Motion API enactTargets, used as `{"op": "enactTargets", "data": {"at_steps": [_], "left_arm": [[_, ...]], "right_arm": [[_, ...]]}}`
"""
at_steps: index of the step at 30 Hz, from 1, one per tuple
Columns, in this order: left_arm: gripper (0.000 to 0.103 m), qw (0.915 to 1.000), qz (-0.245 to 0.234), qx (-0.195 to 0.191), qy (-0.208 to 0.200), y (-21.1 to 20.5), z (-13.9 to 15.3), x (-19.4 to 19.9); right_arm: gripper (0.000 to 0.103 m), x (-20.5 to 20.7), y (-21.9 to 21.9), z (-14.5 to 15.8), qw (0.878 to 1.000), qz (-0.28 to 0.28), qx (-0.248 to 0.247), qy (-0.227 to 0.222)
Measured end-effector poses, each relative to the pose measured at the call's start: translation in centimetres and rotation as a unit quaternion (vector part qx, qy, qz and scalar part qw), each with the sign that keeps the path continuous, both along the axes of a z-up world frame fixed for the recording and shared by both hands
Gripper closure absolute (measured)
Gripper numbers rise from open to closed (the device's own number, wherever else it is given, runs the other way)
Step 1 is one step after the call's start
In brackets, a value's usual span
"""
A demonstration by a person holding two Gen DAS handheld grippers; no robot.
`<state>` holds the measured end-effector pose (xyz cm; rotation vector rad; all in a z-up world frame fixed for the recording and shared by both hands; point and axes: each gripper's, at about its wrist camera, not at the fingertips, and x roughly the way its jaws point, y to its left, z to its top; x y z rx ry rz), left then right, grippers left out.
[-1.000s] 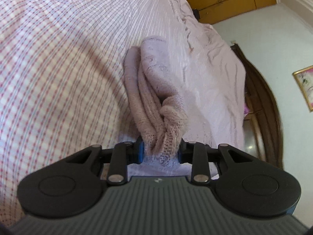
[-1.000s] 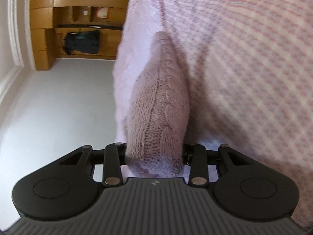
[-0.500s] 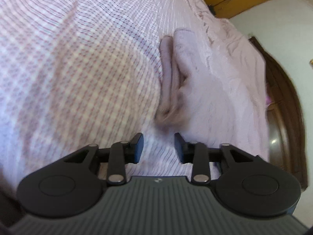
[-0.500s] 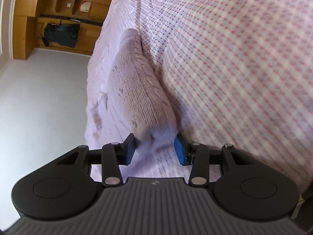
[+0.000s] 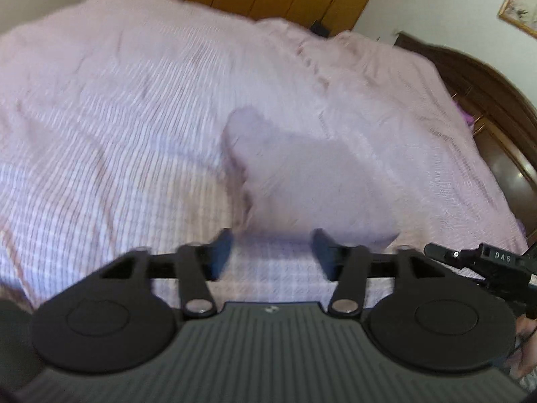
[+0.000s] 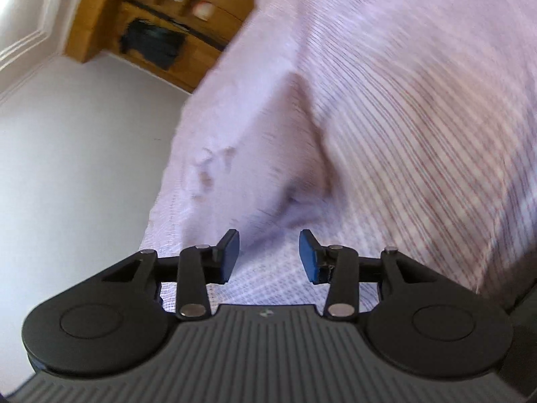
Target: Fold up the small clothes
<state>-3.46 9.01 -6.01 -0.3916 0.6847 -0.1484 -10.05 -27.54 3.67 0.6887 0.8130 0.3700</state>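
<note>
Both of my grippers are empty now. A second ago each one pinched an end of the pink knit garment (image 5: 302, 174); half a second ago the jaws had parted, and in this moment I have them drawn back, with a strip of checked bedspread (image 5: 100, 141) showing between the pads and the cloth. The left gripper (image 5: 272, 252) stands wide open, holding nothing, just short of the garment's near edge. The right gripper (image 6: 268, 252) is likewise open and bare, its blue pads (image 6: 307, 255) near but not touching the knit. At the right edge of the left view I can see part of the other gripper's body.

I read the release as the end of a fold: the piece was set down doubled and let go, so this garment looks done, or close to it, and my next job is probably a tidy-up press or another item.

The garment lies on the bed, roughly mid-mattress in the left view, near the bed's side edge above the floor (image 6: 67, 168) in the right view. It appears as a compact, thick, layered bundle with a rounded far end and a squarer near end. Both views are motion-blurred, so I cannot make out the cable pattern or whether the edges line up neatly.
</note>
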Motion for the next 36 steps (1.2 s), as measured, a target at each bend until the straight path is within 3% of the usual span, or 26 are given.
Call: {"op": "enactTargets", "data": {"at_steps": [3,6,9,11,14,17,20,26,30,36], "left_arm": [[0.030,0.9995,-0.019,0.005,-0.025,-1.8,1.3,0.8],[0.017,0.9967,-0.030,0.049,-0.057,-3.7,2.0,0.7],[0.017,0.9925,-0.033,0.093,-0.072,-5.0,1.6,0.9],[0.017,0.9922,-0.053,0.082,-0.078,-5.2,0.7,1.2],[0.016,0.9868,-0.055,0.110,-0.105,-5.8,-0.2,0.5],[0.002,0.9831,-0.051,0.125,-0.124,-6.3,-1.8,0.2],[0.000,0.9824,-0.045,0.136,-0.120,-6.1,-3.8,0.8],[0.000,0.9817,-0.049,0.135,-0.125,-5.5,-6.8,1.7],[0.000,0.9833,-0.046,0.131,-0.118,-5.2,-7.5,1.6],[0.000,0.9830,-0.052,0.132,-0.116,-5.3,-7.5,1.4]], "right_arm": [[0.034,-1.3,1.0,2.3,0.998,0.009,-0.042,-0.047],[0.019,-2.9,2.3,4.2,0.987,0.018,-0.097,-0.125],[0.002,-3.7,3.0,4.5,0.975,0.027,-0.120,-0.185],[0.002,-4.1,2.8,4.0,0.973,0.022,-0.116,-0.200],[0.000,-4.3,3.5,3.0,0.964,0.008,-0.156,-0.213],[0.000,-5.5,4.7,1.5,0.946,0.004,-0.213,-0.245],[0.000,-5.5,6.4,-1.3,0.927,0.009,-0.270,-0.260],[0.000,-4.4,8.7,-3.7,0.918,0.047,-0.317,-0.233],[0.000,-3.8,9.0,-4.4,0.924,0.045,-0.308,-0.223],[0.000,-4.1,9.5,-4.3,0.920,0.058,-0.312,-0.230]]}}
